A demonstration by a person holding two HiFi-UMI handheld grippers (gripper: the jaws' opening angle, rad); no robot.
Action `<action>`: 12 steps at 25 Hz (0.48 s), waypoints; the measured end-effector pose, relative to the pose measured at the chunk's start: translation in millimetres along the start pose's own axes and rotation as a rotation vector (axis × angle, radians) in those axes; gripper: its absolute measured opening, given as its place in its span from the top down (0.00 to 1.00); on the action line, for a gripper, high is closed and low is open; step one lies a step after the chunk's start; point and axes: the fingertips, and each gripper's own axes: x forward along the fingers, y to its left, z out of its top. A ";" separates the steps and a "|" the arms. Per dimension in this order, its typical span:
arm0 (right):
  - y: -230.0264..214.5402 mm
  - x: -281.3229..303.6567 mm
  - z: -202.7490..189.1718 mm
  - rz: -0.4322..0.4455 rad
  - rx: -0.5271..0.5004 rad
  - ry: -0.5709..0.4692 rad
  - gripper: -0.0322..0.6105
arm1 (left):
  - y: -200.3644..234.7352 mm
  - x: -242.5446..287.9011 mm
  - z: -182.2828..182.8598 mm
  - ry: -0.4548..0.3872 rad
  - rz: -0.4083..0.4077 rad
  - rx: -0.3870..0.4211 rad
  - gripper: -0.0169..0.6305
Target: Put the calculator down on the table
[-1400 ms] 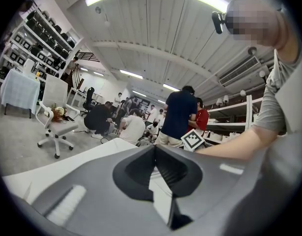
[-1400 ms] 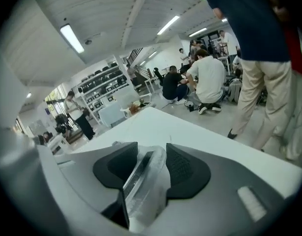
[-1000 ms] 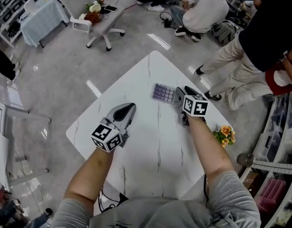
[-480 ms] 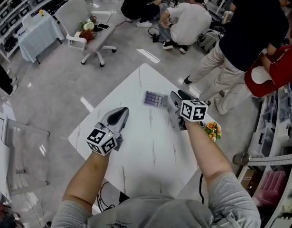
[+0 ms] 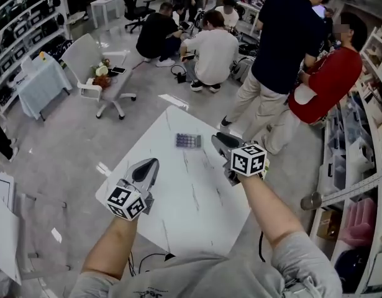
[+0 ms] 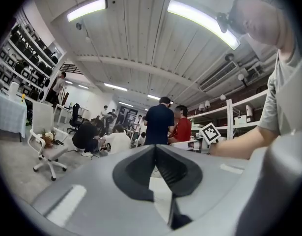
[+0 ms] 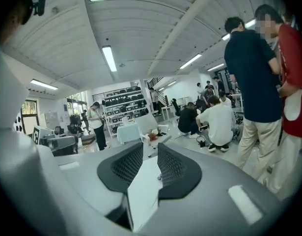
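Head view: the calculator lay flat on the white table, toward its far edge at about 12 o'clock from the tabletop's middle. Neither tool touched it, so it lay as the task wants. As far as this view showed, nothing was left to set down.

The right gripper hung at the calculator's 3 o'clock, near it but clear of it, with its tips aimed toward 10 o'clock. The right forearm reached in from the lower edge toward 11 o'clock.

The left gripper sat at the calculator's 7 o'clock, well apart from it, over the near-left part of the table. Its forearm ran up toward 1 o'clock.

Left gripper view: the two dark pads met at their tips with nothing between them. The camera took in the ceiling and the people standing across the room, so I judged the tool to be held roughly level or tipped a little upward.

Right gripper view: the jaws stood apart with a narrow gap, and only the pale tabletop showed through it. Nothing was clamped there. The ceiling filled the top half of this view, which suggested a similar raised, level hold, off the table.
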 end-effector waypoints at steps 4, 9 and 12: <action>16.1 -51.8 2.7 0.041 -0.031 -0.023 0.86 | -37.3 -20.3 12.9 -0.006 0.020 -0.013 0.88; 15.8 -135.9 3.5 0.093 -0.039 -0.057 0.94 | -112.7 -46.2 18.4 -0.029 0.097 -0.014 0.88; 17.6 -184.6 -0.6 0.142 -0.042 -0.063 0.94 | -165.0 -63.9 21.3 -0.045 0.147 -0.002 0.88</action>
